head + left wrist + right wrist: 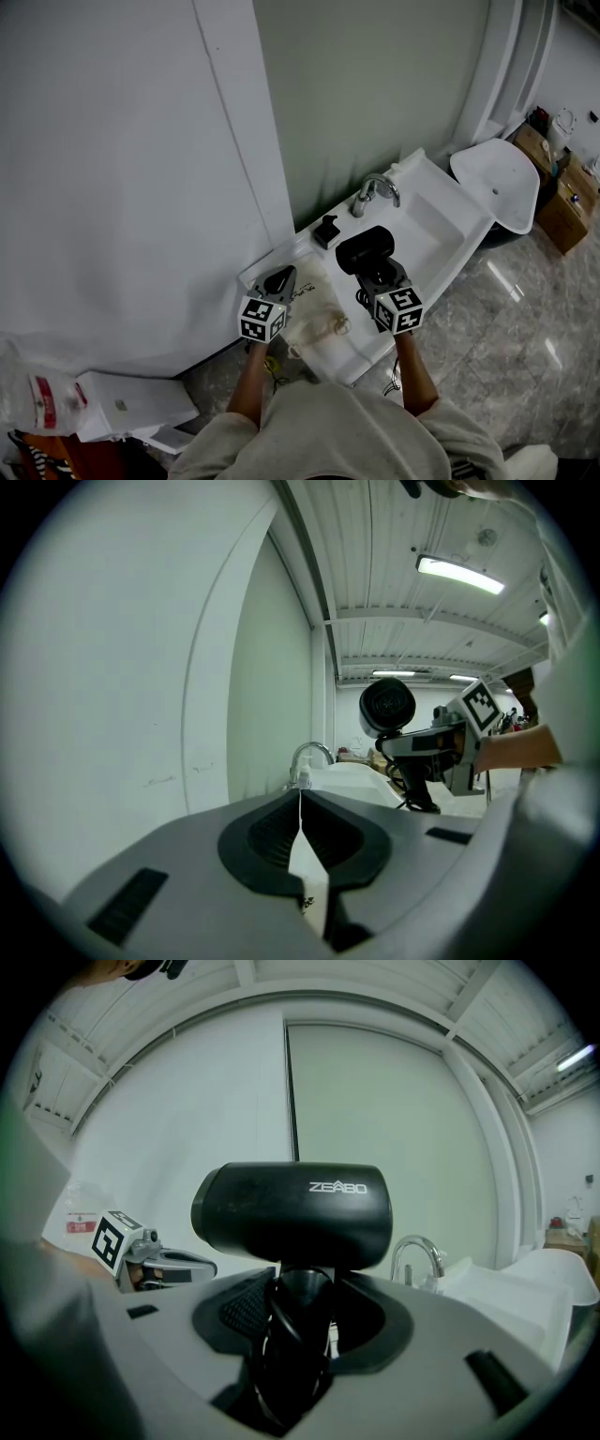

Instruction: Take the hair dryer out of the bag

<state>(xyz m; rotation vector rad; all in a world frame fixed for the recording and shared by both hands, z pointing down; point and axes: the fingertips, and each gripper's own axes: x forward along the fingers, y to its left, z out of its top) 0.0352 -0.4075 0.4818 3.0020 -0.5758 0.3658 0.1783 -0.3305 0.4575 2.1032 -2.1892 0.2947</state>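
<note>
The black hair dryer (364, 248) is up above the white sink counter, its handle (298, 1335) clamped between the jaws of my right gripper (377, 274), with its cord wound around the handle. Its barrel (292, 1215) lies crosswise above the jaws. The cream cloth bag (314, 319) lies crumpled on the counter's front left corner, below both grippers. My left gripper (279, 279) is shut on a thin white edge of the bag (302, 855), which stands pinched between the jaws. From the left gripper view, the dryer (387, 707) and the right gripper (441, 747) hang off to the right.
A chrome faucet (375, 192) and a small black object (326, 230) stand at the back of the counter, beside the sink basin (431, 234). A white wall panel (122, 169) rises at the left. A white oval fixture (502, 183) and cardboard boxes (562, 192) stand at the far right.
</note>
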